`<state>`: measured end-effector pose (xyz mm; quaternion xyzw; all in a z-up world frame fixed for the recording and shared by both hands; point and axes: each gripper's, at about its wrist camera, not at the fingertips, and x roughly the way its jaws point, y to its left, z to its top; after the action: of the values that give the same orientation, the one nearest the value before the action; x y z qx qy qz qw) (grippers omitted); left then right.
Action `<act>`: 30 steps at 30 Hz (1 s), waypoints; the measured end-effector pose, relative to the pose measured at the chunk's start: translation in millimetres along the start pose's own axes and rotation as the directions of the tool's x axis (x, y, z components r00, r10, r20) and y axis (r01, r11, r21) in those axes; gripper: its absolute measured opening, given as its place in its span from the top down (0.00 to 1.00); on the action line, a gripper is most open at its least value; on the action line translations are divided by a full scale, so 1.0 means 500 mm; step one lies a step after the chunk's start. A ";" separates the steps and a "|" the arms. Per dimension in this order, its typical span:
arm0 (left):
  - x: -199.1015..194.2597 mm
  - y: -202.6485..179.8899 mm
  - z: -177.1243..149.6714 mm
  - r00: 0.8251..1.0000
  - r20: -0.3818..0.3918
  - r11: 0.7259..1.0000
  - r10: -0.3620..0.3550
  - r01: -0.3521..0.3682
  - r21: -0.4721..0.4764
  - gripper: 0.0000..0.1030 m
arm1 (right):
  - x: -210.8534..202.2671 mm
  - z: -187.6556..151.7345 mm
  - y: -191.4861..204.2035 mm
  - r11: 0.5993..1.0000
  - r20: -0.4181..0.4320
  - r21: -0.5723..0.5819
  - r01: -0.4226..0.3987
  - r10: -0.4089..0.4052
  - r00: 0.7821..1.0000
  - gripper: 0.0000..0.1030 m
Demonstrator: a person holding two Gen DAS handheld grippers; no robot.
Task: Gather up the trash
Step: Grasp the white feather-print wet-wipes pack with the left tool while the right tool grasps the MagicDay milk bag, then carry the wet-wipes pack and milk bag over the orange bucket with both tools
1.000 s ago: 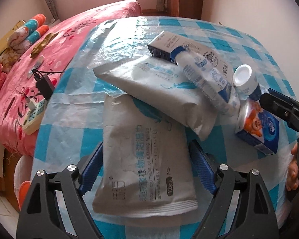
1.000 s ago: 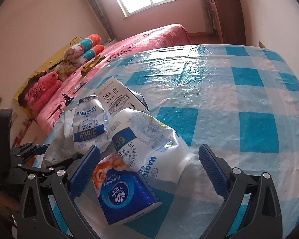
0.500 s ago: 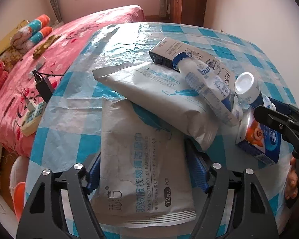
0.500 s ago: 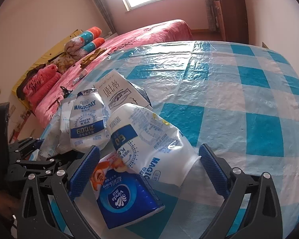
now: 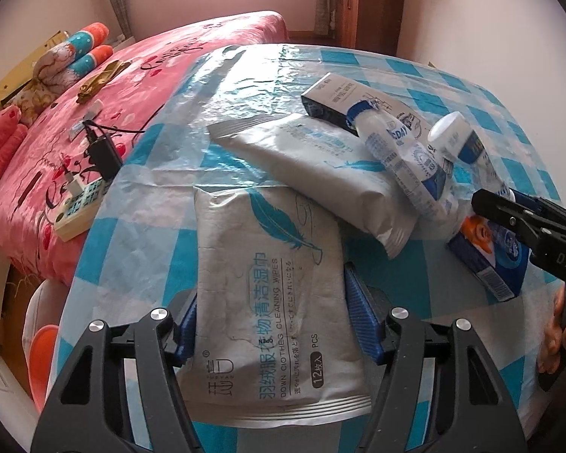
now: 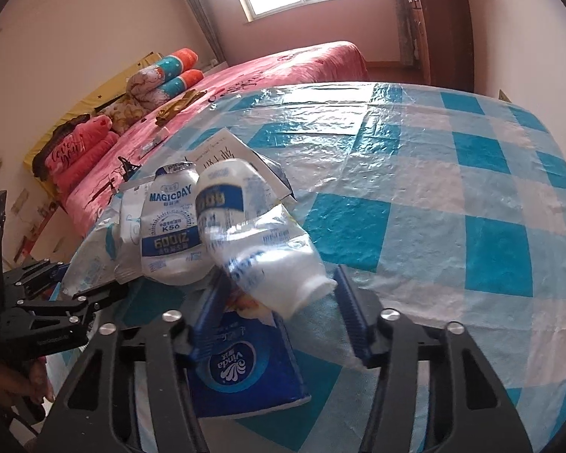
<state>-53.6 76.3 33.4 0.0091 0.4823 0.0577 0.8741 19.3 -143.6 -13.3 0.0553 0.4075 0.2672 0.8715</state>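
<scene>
Both grippers close in on trash lying on the checked table.

The left gripper (image 5: 269, 324) is clenched on the near end of the wipes pack (image 5: 271, 294), blue pads pressing both its edges, the pack flat on the table (image 5: 139, 234). Behind that pack lies a second wipes pack (image 5: 317, 166), with a carton (image 5: 336, 98) and a squashed pouch (image 5: 403, 158) beyond it. The right gripper (image 6: 279, 317) is narrowed around the crumpled white bottle (image 6: 256, 241), which rests above the blue tissue pack (image 6: 245, 373); whether its pads press the bottle I cannot tell.
</scene>
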 end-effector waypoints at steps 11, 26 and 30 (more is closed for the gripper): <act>-0.059 0.031 -0.023 0.999 0.042 0.991 0.025 -0.019 -0.129 0.35 | -0.015 -0.024 0.031 0.998 0.013 -0.054 -0.037 0.037 0.999 0.68; -0.121 0.075 -0.057 0.993 0.116 0.984 -0.022 0.041 -0.171 0.35 | -0.054 -0.008 -0.017 0.979 0.084 0.077 -0.187 0.181 0.980 0.14; -0.125 0.101 -0.078 0.992 0.123 0.980 -0.041 0.064 -0.188 0.35 | -0.037 -0.001 -0.031 0.985 0.062 0.126 -0.113 0.106 0.992 0.14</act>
<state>-124.2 118.0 68.9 -0.0844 0.4219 0.0799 0.8992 15.7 -166.0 -6.0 0.1415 0.3962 0.2862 0.8609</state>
